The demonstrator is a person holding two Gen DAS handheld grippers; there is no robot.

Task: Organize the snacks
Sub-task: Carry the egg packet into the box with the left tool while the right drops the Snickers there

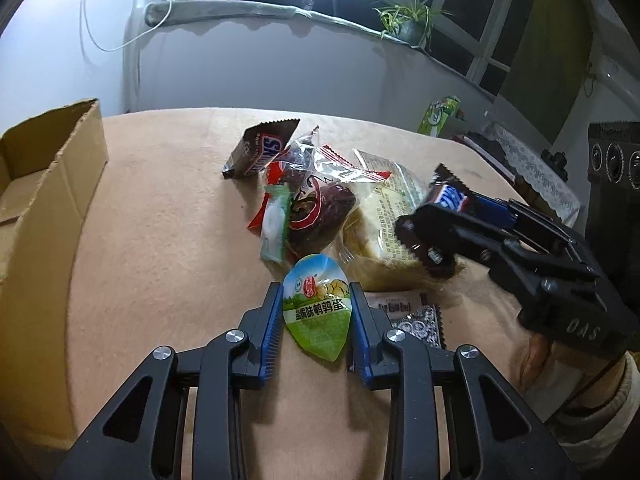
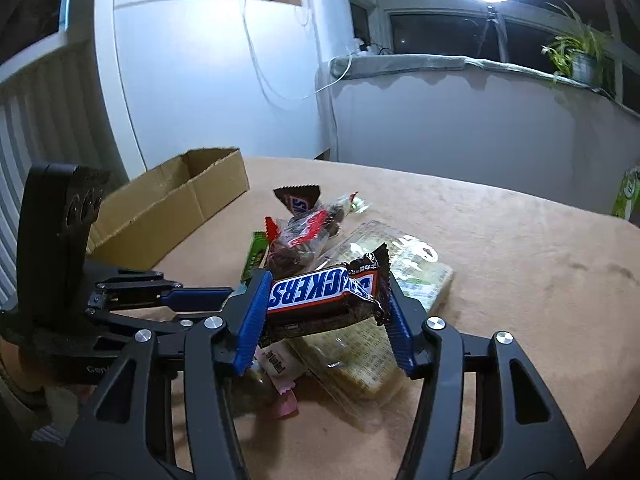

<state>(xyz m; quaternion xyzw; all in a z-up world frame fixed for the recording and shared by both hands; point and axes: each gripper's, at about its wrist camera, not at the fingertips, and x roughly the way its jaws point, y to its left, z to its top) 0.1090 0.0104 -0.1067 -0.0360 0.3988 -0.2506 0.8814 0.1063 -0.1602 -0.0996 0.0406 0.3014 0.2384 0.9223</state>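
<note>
Left grip: my left gripper (image 1: 317,312), black-framed with blue ribbed pads, has its jaws pressed against both sides of a green teardrop-shaped foil pack printed with quail eggs (image 1: 317,307).
Green pack, place: near edge of the heap, low over the peach-coloured tablecloth (image 1: 168,240); whether it is lifted clear of the cloth I cannot tell.
Green pack, axis: its long axis runs near to far along my fingers, rounded end far, pointed tip towards me.
Right grip: my right gripper (image 2: 326,312) is clamped on a brown Snickers bar in a glossy wrapper (image 2: 324,294), raised above the pile.
Snickers, axis: long axis lies crosswise, left to right between the pads, one crimped end poking past the right pad; the lettering reads upside down from my wrist.
Box: the open brown cardboard box (image 1: 48,176) sits at the far left, well apart from the heap. What I can see of its inside looks bare, though most of it is hidden.
Still on the cloth: a second Snickers (image 1: 260,152) at the far side, a clear bag of dark red dates (image 1: 320,208), a clear-wrapped pale cake (image 1: 380,220), a small brown sachet (image 1: 404,312) on the near right.
Progress: early, I'd say. Two items in hand, nothing visibly boxed, most of the pile untouched.
Left to do: carry both leftwards to the box, then come back for the rest.
</note>
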